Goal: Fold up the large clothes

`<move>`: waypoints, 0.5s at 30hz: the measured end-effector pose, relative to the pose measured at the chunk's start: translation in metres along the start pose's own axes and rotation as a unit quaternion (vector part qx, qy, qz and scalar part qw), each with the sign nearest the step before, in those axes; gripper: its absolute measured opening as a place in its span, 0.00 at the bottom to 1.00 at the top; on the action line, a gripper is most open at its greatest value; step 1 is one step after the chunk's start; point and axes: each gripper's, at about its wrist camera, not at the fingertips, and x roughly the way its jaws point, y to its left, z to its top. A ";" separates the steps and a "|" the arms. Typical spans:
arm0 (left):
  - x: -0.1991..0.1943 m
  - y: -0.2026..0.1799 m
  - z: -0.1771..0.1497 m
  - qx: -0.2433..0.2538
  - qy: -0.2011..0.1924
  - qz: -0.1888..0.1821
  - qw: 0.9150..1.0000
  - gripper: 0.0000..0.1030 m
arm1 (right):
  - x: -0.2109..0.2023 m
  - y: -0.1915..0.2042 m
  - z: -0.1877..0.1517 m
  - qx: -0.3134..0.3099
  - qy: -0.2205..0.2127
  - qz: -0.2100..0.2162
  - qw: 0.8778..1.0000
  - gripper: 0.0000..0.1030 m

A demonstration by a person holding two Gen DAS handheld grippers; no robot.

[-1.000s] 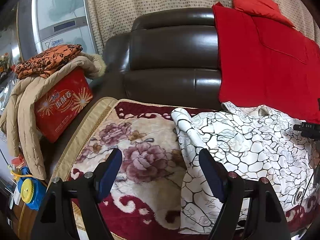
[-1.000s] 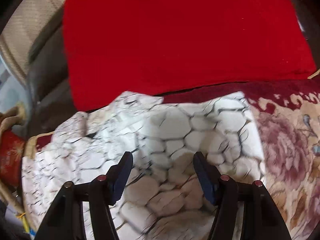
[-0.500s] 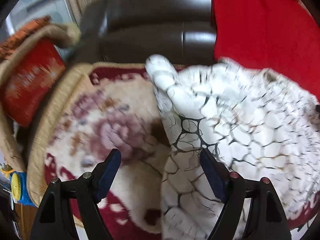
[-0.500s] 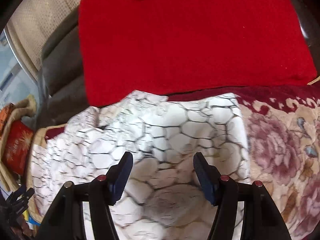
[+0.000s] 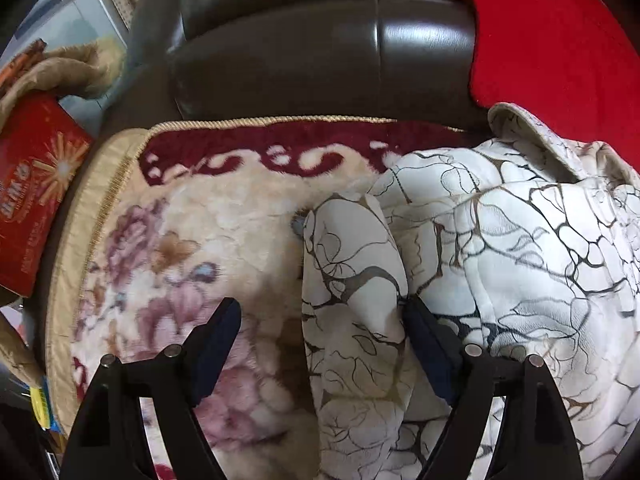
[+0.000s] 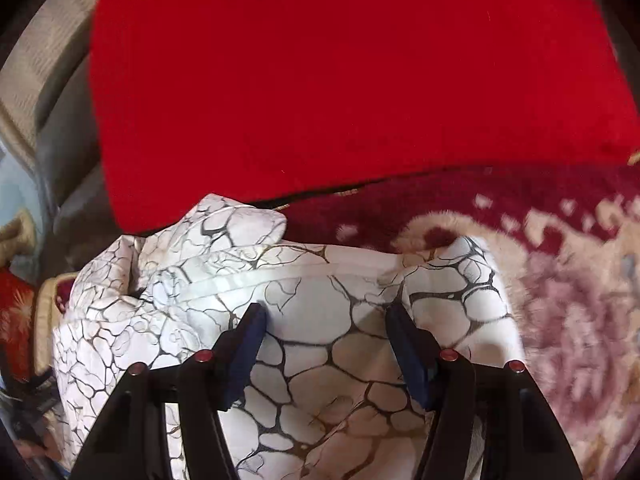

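Two claws hover over one garment: a white shirt with a dark crackle print, lying crumpled on the floral blanket that covers the sofa seat.

Landmark: the shirt.

Left claw: jaws stand wide and have just been opening further. A long fold of the shirt, possibly a sleeve, runs up between the fingers. The right-hand finger sits against the edge of this fold; the left-hand finger is over bare blanket, well apart from the cloth. No pinch on the fabric.

Right claw: jaws partly spread, above the smooth broad panel of the shirt. Both fingertips look to be at or just above the cloth surface; whether they touch it cannot be told. Nothing gripped.

Shirt collar end lies toward the sofa back, just beside the lower edge of the red cushion. Beyond the shirt, the dark brown leather backrest. On the far side of the blanket from the shirt, at the sofa arm, a red printed box with a beige padded garment draped on top.

Right wrist view slightly blurred.
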 end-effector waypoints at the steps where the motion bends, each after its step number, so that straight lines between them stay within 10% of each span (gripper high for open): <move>1: -0.001 0.001 -0.001 -0.002 -0.003 0.001 1.000 0.82 | -0.002 -0.003 0.000 0.011 -0.007 0.009 1.000 0.64; 15: -0.088 0.009 -0.085 0.044 -0.061 -0.010 0.997 0.82 | -0.111 0.038 -0.074 -0.076 -0.036 0.080 0.993 0.64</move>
